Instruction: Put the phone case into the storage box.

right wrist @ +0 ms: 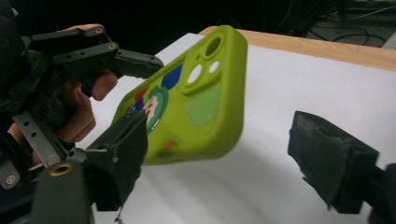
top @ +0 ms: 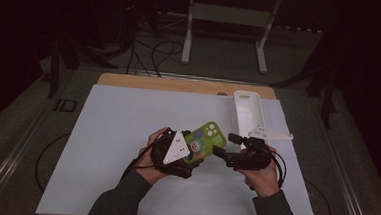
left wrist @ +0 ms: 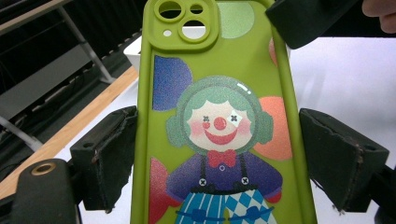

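Your left tongs hold the green phone case across its width: in the left gripper view the case stands between the two black jaws, its left edge against the left pad and its right edge at or just beside the right pad, so the grip reads as closed on the case, printed back facing the camera. The print shows a clown with green hair, a red nose and bow tie, and blue chequered trousers, with the camera cut-outs at the far end. Your right tongs stand wide and grip nothing; in the right gripper view the case's camera end floats between the two jaws, near the left one and well apart from the right one, with neither pad pressing on it. Your left tongs show there too, clamped on the far part of the case, with your left hand behind them. From the high view, the case is lifted off the table, above its right half and toward the near edge, tilted with its camera end pointing to the far right corner. A white tray lies by the table's far right corner, just beyond your right hand.
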Tool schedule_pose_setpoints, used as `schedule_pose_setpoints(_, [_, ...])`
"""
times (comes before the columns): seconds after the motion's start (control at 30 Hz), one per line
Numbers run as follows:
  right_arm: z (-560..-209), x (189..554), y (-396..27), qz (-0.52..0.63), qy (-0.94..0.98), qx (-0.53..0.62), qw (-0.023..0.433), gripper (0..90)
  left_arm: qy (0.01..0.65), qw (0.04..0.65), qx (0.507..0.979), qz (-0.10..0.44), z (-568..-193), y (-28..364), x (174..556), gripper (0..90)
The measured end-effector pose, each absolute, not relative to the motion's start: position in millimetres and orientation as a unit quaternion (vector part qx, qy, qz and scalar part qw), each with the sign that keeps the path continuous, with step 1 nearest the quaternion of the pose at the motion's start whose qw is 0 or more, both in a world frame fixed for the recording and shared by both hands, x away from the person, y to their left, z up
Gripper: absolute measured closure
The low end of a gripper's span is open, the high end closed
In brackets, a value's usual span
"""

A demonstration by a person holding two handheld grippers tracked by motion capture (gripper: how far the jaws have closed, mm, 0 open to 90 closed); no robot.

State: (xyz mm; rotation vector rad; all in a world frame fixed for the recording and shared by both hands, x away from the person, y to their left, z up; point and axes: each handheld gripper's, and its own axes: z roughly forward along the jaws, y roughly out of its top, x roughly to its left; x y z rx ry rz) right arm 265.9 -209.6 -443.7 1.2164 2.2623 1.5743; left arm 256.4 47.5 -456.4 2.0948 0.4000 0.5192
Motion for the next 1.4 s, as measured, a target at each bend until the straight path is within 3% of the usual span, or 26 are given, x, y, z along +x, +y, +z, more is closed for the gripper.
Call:
schedule_pose_setpoints(0.27, [-445, 268, -202, 0.523, 0.756, 0.392, 0.044, 32.1, 0.153, 0.46, 0.85, 0.208, -456, 44, 255, 15.8])
schedule_pose_setpoints(0.57, [-447, 269, -199, 0.534, 0.758, 0.373, -0.003, 54.9, 0.142, 0.467, 0.849, 0.203, -455, 43, 251, 15.8])
schedule_pose_setpoints(0.77, [-447, 270, -196, 0.538, 0.759, 0.367, -0.021, 61.5, 0.137, 0.465, 0.852, 0.198, -457, 40, 251, 15.8])
schedule_pose_setpoints(1.0, [-447, 271, -195, 0.552, 0.747, 0.368, -0.04, 77.7, 0.137, 0.46, 0.854, 0.202, -459, 36, 251, 15.9])
schedule_pose_setpoints(1.4, [-446, 269, -196, 0.556, 0.746, 0.366, -0.036, 87.6, 0.157, 0.451, 0.855, 0.203, -461, 37, 257, 16.0])
